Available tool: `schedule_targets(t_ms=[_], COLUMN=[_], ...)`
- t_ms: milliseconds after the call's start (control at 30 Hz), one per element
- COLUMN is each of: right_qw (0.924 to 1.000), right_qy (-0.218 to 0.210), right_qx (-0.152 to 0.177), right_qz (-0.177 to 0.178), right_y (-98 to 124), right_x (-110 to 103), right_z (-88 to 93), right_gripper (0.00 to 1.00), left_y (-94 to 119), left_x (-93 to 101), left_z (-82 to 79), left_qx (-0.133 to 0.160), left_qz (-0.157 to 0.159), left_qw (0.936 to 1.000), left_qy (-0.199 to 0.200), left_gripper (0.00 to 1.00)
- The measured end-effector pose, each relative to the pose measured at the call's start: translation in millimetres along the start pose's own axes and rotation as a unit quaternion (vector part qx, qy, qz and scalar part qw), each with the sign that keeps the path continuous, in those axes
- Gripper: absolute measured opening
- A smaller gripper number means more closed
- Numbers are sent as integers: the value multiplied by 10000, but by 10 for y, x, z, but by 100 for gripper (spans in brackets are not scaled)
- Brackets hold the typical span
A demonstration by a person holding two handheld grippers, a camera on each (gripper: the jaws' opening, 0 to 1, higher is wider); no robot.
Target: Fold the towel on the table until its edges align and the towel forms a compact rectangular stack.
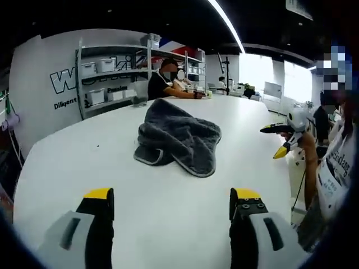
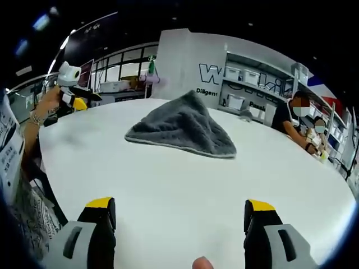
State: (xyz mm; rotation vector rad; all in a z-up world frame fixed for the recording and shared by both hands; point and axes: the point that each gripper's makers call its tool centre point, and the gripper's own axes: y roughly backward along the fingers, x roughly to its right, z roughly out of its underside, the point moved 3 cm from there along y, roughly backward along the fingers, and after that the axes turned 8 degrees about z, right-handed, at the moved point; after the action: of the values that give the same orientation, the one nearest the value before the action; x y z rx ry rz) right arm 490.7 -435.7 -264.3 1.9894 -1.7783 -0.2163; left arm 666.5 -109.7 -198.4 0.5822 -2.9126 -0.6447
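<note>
A dark grey towel (image 1: 176, 137) lies crumpled in a loose heap on the white table (image 1: 112, 162). My left gripper (image 1: 172, 203) stands open over the near table edge, well short of the towel, with nothing between its yellow-tipped jaws. In the right gripper view the towel (image 2: 182, 130) looks like a rumpled mound with a pale hem along its near side. My right gripper (image 2: 179, 212) is open and empty too, a good way back from the cloth. The right gripper (image 1: 282, 140) also enters from the right in the left gripper view. The left gripper (image 2: 73, 92) shows at far left, held in a hand.
Two people (image 1: 168, 81) sit at the far end of the table. Behind them, shelves (image 1: 112, 73) with white bins stand against the wall. The person holding the grippers stands at the table edge (image 1: 331, 168). Bare tabletop (image 2: 185, 185) surrounds the towel.
</note>
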Motion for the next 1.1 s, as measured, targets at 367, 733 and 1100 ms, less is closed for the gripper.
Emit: schedule_targets(t_ms=[367, 733, 1100], right_qw=[9996, 9986, 9986], right_qy=[-71, -82, -123], right_qx=[214, 492, 504], right_qz=[-157, -181, -64], right_y=[72, 169, 277], right_x=[-3, -7, 43], right_z=[-45, -144, -84], right_gripper=[99, 99, 99], left_y=[-375, -663, -991], left_x=[95, -59, -284], left_z=[-236, -562, -536], left_qx=[-177, -213, -540], left_qz=[800, 1026, 1021], left_qw=[9966, 9938, 9910], left_qy=[35, -386, -669], left_gripper=[86, 86, 83])
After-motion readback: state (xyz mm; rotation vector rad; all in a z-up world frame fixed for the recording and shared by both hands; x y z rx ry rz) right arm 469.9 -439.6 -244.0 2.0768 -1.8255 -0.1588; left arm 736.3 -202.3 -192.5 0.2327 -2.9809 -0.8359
